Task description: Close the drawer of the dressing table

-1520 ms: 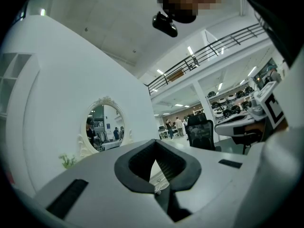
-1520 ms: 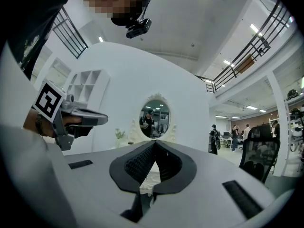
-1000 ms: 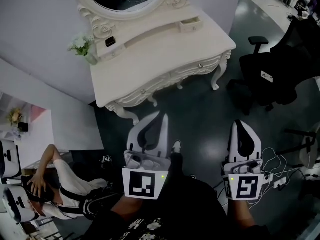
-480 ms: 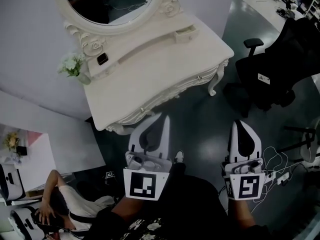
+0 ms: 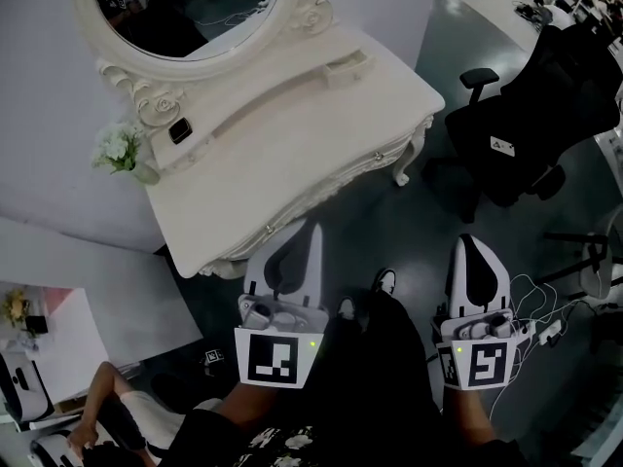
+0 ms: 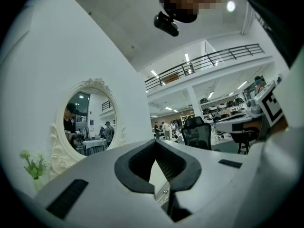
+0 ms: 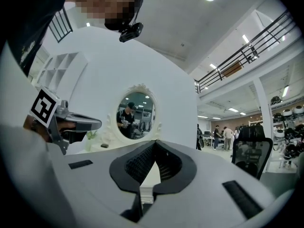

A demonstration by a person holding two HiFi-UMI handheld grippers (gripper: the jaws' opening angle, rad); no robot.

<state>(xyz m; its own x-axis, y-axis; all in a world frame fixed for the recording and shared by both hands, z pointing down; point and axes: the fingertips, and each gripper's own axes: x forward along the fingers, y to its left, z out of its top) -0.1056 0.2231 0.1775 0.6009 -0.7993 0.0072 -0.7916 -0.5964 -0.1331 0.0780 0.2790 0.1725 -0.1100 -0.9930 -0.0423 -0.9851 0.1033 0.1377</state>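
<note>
Since the earlier frame the white, carved bench (image 5: 292, 134) has drawn nearer, and its scalloped front edge now lies just beyond the left tongs (image 5: 313, 228). The small boxy drawer (image 5: 348, 66) juts from the raised back ledge, at 12 o'clock of those tongs. Left tongs and right tongs (image 5: 468, 243) are both closed and empty.

left gripper (image 5: 310, 230) sits at lower centre-left of the head view, right gripper (image 5: 469, 241) at lower right, well apart and roughly parallel, both pointing toward the top of the frame. each gripper's jaws are closed together with nothing between them. the marker cubes (image 5: 274, 358) face the camera, and dark-sleeved forearms (image 5: 234, 421) run off the bottom edge.
</note>
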